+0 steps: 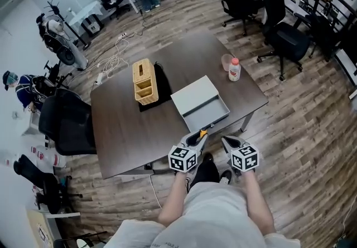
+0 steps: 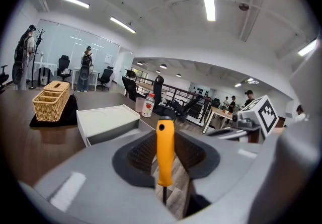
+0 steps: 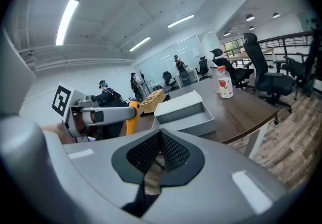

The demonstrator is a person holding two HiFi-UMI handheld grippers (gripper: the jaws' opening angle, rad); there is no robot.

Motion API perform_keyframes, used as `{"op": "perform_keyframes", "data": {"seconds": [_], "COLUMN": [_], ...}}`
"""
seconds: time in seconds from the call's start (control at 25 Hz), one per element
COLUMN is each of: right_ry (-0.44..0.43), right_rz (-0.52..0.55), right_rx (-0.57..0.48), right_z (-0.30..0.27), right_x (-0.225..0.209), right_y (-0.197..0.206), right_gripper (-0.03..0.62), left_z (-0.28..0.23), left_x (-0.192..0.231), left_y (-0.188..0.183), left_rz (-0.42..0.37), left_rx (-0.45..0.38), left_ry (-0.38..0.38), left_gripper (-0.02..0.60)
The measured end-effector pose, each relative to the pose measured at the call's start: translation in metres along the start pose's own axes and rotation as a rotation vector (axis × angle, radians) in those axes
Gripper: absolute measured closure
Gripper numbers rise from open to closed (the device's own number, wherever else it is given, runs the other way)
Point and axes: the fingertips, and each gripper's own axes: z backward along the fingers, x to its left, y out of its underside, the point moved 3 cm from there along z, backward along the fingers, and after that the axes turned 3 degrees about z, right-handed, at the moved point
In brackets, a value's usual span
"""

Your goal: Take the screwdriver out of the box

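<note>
An orange-handled screwdriver (image 2: 165, 150) stands upright between the pads of my left gripper (image 2: 166, 163), which is shut on it; its dark shaft points down toward me. In the head view the left gripper (image 1: 199, 137) holds the screwdriver (image 1: 203, 131) just off the table's near edge, in front of the open grey box (image 1: 202, 103). My right gripper (image 1: 228, 142) hovers beside it to the right, shut with nothing in it. In the right gripper view its pads (image 3: 170, 153) meet, and the orange handle (image 3: 132, 115) shows to the left of the box (image 3: 185, 113).
On the dark table (image 1: 122, 124) stand a wicker basket (image 1: 144, 81) on a black cloth, a small bottle (image 1: 234, 69) and a cup (image 1: 226, 62). Office chairs (image 1: 284, 35) stand at the far right, a black chair (image 1: 67, 121) at the left.
</note>
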Motion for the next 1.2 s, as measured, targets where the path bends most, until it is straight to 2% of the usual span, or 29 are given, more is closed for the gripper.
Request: {"op": "perform_keyframes", "data": {"seconds": [1.2], "right_ry": [-0.042], "right_rz": [0.005], "right_rx": [0.002], "right_z": [-0.012], "right_x": [-0.003], "right_y": [-0.005], "right_gripper": [0.597], "left_z": [-0.003], "left_x": [0.003], "left_y": [-0.005], "left_rz": [-0.018], "left_rx": [0.041], "left_ry": [-0.01], "left_gripper": [0.417]}}
